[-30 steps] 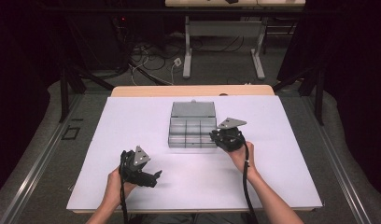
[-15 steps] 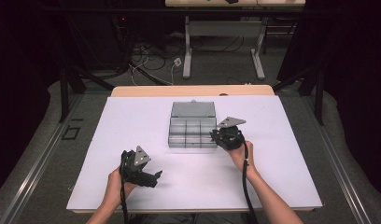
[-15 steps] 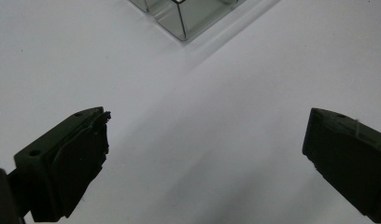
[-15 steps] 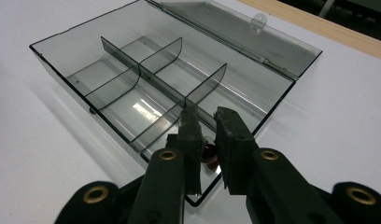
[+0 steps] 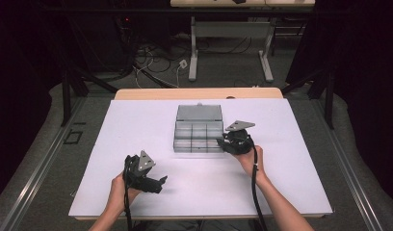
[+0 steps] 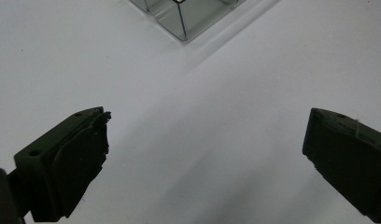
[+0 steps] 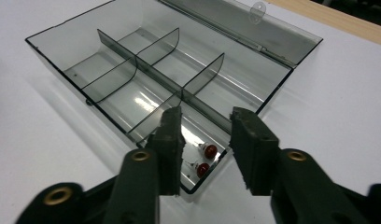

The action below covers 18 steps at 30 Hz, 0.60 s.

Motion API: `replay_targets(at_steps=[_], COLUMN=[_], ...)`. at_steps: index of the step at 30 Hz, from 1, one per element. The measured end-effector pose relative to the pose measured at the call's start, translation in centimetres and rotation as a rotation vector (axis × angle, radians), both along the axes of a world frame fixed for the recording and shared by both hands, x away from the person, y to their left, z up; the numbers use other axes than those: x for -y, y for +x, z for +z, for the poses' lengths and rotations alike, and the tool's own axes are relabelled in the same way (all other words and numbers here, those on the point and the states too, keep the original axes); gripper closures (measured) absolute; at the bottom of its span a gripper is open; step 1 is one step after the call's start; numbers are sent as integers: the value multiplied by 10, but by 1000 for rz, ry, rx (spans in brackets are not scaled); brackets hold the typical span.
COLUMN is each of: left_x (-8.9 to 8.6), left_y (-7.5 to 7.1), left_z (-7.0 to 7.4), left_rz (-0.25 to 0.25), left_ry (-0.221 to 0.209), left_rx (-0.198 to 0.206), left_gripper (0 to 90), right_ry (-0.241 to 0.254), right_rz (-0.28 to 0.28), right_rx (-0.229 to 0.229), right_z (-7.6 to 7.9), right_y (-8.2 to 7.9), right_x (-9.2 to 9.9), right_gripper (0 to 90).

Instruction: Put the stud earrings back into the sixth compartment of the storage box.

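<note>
My right tongs (image 7: 205, 123) hover over the near right compartment of the open box (image 5: 198, 135) at mid surface (image 5: 137, 125). Their jaws have just been opening, empty, above two red pins (image 7: 205, 161) lying there. My left tongs (image 6: 205, 158) gape wide, empty, near left.

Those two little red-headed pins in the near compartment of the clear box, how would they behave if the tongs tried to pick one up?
The red-headed pins look tiny and light, so they would probably skitter on the box's glossy floor. Their round heads may roll or slip from the pads. The compartment corner likely crowds the right tongs, whose jaws have just been opening with nothing between them.
</note>
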<state>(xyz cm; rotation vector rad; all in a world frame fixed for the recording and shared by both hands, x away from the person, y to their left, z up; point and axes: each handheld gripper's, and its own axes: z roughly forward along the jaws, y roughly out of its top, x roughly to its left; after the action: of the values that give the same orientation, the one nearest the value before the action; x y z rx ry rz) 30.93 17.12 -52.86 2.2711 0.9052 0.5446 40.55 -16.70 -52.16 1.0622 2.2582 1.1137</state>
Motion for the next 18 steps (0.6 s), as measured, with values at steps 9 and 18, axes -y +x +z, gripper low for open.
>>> replay_targets(at_steps=[9, 18], left_x=[0, -1], left_y=[0, 0], left_z=[0, 0], left_rz=[-1, 4], left_ry=[3, 0], left_rx=[-4, 1], left_gripper=[4, 4], right_ry=[1, 4], right_rz=[19, 35], right_rx=[-36, -74], right_z=[0, 1], right_y=[-6, -9], right_x=[5, 16], right_gripper=[465, 354])
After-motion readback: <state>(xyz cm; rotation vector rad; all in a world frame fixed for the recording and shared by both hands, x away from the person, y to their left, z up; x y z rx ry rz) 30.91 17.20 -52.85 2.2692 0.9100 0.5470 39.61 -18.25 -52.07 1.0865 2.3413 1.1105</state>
